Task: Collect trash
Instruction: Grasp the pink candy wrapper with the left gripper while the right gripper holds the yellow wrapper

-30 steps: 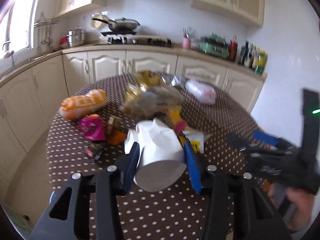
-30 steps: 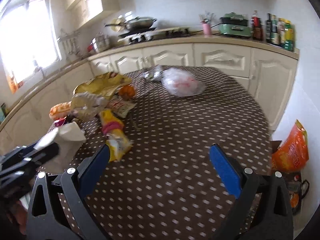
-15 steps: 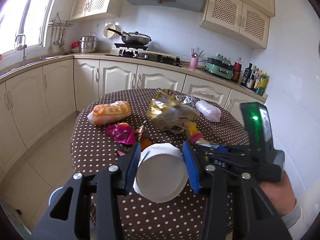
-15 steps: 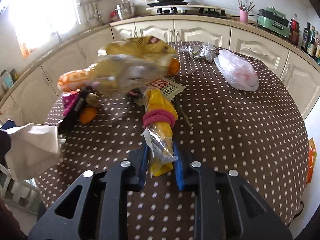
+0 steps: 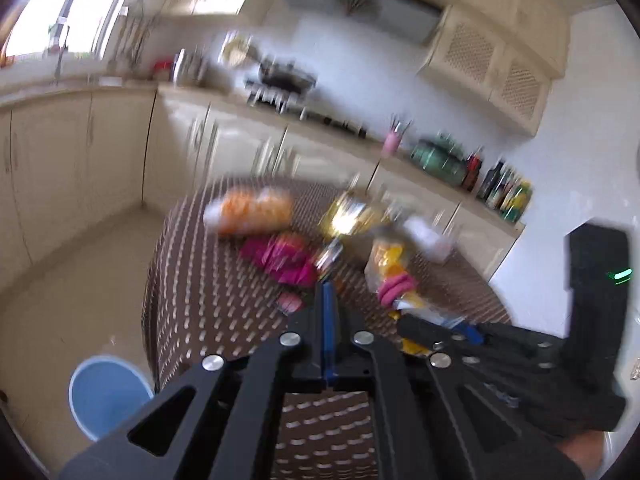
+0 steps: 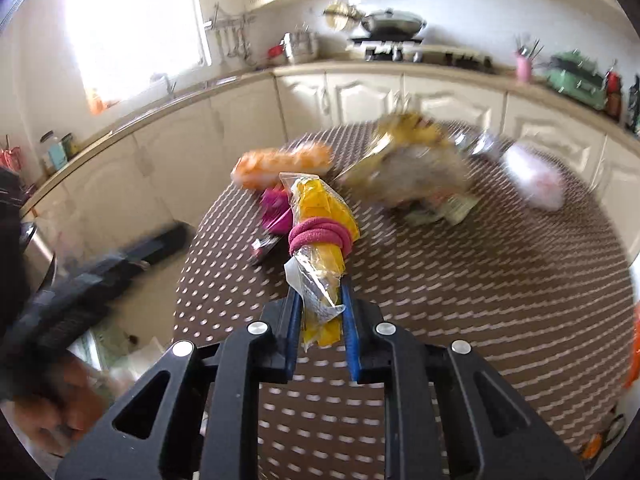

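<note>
In the right wrist view the right gripper (image 6: 320,300) sat at the lower middle of the frame, its blue pads pinched on the lower end of a yellow snack bag (image 6: 320,216) that rose from between them toward the centre of the frame; the jaws had just been closing, and the bag was caught between them. A pink hair band (image 6: 322,236) was wound around the bag's middle, just above the pads. Beyond the bag, on the brown dotted table (image 6: 500,280), lay a magenta wrapper (image 6: 274,210) to its left, an orange packet (image 6: 286,164) above that, a crumpled yellow and clear bag (image 6: 412,164) at upper centre and a white plastic bag (image 6: 534,178) toward the right. In the left wrist view the left gripper (image 5: 327,292) stood at the lower middle, its blue pads pressed fully together with nothing between them. The right gripper (image 5: 436,330) with the yellow bag (image 5: 390,268) appeared just to its right. A blue bin (image 5: 106,394) stood on the floor at the lower left, beside the table's (image 5: 208,280) edge. The background was blurred in both views.
</note>
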A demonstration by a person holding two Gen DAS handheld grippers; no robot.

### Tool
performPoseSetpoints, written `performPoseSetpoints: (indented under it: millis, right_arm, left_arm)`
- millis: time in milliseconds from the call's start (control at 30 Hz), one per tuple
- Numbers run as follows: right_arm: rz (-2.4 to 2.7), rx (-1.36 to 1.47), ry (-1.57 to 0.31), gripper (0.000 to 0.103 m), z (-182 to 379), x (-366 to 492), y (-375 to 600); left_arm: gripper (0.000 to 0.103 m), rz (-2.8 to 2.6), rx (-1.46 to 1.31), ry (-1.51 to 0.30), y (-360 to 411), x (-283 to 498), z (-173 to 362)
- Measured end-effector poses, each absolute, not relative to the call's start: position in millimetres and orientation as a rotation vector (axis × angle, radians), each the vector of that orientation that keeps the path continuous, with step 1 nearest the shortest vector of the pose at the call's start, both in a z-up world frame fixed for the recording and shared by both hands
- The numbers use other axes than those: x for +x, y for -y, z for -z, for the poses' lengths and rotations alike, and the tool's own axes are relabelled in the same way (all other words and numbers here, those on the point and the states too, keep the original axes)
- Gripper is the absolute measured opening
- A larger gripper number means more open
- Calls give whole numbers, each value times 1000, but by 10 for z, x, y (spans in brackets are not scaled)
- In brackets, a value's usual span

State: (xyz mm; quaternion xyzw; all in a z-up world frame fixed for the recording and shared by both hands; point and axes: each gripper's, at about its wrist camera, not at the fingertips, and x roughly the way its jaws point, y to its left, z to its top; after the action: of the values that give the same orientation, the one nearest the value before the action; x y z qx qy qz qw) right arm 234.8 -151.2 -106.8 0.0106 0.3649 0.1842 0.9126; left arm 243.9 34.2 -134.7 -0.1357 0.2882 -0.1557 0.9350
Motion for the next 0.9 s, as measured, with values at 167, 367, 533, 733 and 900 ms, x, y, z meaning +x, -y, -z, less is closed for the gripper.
performPoseSetpoints:
  millis: [167,367,533,733,900]
  right_arm:
    - [-501,-8,-767,17,1152,2247,1165]
    - [-598,-35,-750,17,1138,2160,866]
    - [-655,-61,-729,17,1107,2067,787]
    - [-614,-58,-689,17,1008,1989,835]
    - [-523,-46,-663,17,930,2046,1009]
  left_arm:
    - [0,211,-306,-645,-935,2330,1610]
    - [1,69,-344,-604,-1498,2018,1562]
    - [1,-16,-352,-609,-1794,1876,1575]
    - [25,-7,-324,-584,-1767,1755,1418]
    - [42,84,-282,-556,-1439,1889,1236]
